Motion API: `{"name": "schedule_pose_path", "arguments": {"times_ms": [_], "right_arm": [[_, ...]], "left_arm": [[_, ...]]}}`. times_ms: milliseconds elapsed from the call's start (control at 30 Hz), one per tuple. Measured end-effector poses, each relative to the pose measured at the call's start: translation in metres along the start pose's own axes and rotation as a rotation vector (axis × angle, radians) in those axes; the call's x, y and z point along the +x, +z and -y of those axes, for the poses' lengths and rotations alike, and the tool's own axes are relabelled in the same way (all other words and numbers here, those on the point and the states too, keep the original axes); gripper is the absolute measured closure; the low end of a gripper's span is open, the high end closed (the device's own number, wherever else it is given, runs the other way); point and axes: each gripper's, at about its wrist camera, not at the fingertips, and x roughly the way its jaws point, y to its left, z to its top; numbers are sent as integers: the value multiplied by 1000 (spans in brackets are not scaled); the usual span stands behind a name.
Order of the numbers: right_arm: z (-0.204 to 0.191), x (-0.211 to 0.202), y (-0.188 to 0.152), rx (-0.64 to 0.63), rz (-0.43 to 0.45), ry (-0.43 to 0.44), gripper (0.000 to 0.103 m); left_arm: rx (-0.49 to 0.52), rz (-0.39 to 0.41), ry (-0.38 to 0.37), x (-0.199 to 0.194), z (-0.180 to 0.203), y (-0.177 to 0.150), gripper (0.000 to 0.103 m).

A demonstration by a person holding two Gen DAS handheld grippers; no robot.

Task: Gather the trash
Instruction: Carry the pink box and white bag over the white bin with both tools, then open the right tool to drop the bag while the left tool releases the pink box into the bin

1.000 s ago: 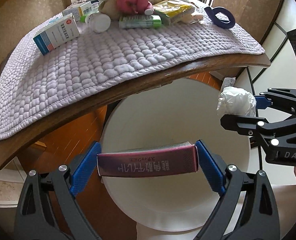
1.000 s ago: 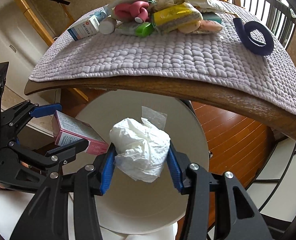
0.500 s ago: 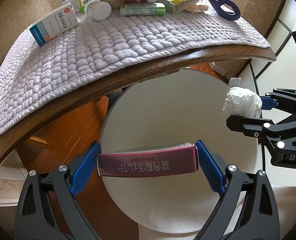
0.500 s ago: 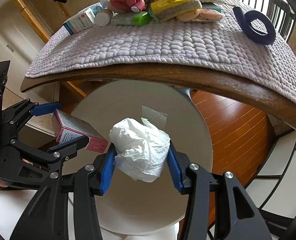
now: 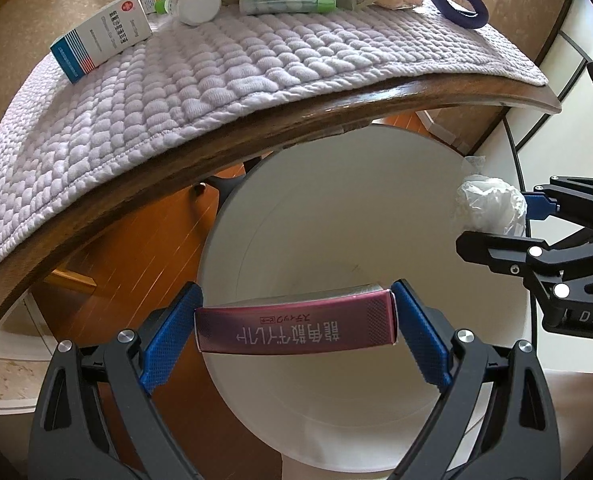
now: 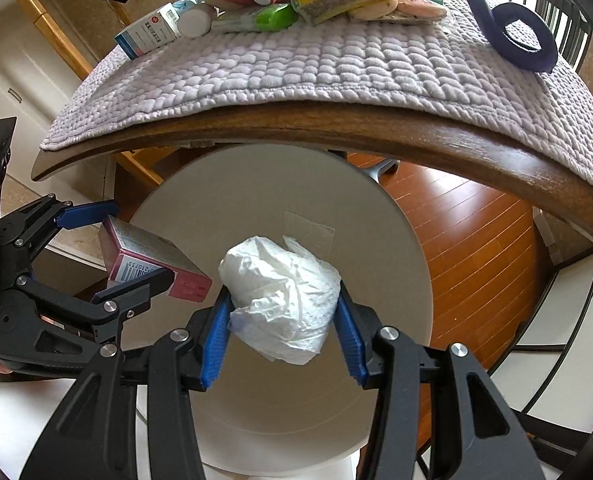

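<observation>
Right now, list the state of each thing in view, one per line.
Left claw: shut on the pink box, above the bin.
Right claw: shut on the crumpled white tissue, above the bin.
White bin: open, looks empty.
Blue and white box: lying on the quilted mat.

Bright, even daylight fills both views, sharp throughout. The fisheye lens bows the desk (image 5: pixel 296 120) edge into an arc, and the corners fall to black.
</observation>
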Motion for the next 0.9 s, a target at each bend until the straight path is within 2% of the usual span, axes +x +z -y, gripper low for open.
{"name": "schedule_pose_path", "arguments": {"times_ms": [733, 767, 833, 900], "right_arm": [[1, 3, -5, 7, -10, -9, 55], [1, 2, -5, 8, -7, -12, 54], [1, 0, -4, 14, 4, -23, 32], [2, -5, -4, 27, 26, -33, 25]], "left_arm": [[8, -18, -3, 8, -4, -2, 7], [6, -15, -11, 8, -5, -2, 7], [3, -15, -18, 8, -6, 0, 6], [17, -17, -14, 8, -7, 0, 3]]}}
